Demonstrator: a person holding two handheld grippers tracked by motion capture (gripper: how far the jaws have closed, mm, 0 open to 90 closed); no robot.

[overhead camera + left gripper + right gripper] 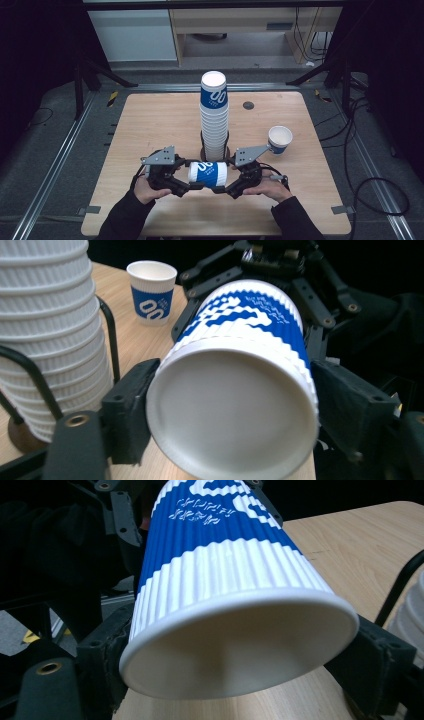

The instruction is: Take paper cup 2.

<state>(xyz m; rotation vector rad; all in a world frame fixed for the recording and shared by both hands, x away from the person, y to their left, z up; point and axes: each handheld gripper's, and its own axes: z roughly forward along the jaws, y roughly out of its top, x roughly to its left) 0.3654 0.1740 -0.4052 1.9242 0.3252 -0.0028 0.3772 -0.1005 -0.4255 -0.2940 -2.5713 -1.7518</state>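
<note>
My left hand (145,191) sits near the front edge of the bench (150,125) and carries the left gripper (192,186), which points to the right. Its fingers (130,410) are partly spread on either side of the cup (207,174), at its closed base. In the left gripper view one finger lies against the base rim and the other sits right at the rim's far edge. Whether they press on it I cannot tell.

The cup is blue and white with a ribbed wall. It lies on its side, lifted off the bench between my two grippers, just in front of the stack (214,120).

The stack is a tall column of the same cups, bottom up, standing at the middle of the bench. A black wire stand (107,330) holds its foot.

My right hand (272,187) holds the right gripper (225,189), which points left toward the other one. Its fingers (107,650) pinch the cup at its open mouth, one on each side of the rim, both touching it.

Farther right and back, a lone cup (279,139) stands upright on the bench, mouth up, well apart from the stack
</note>
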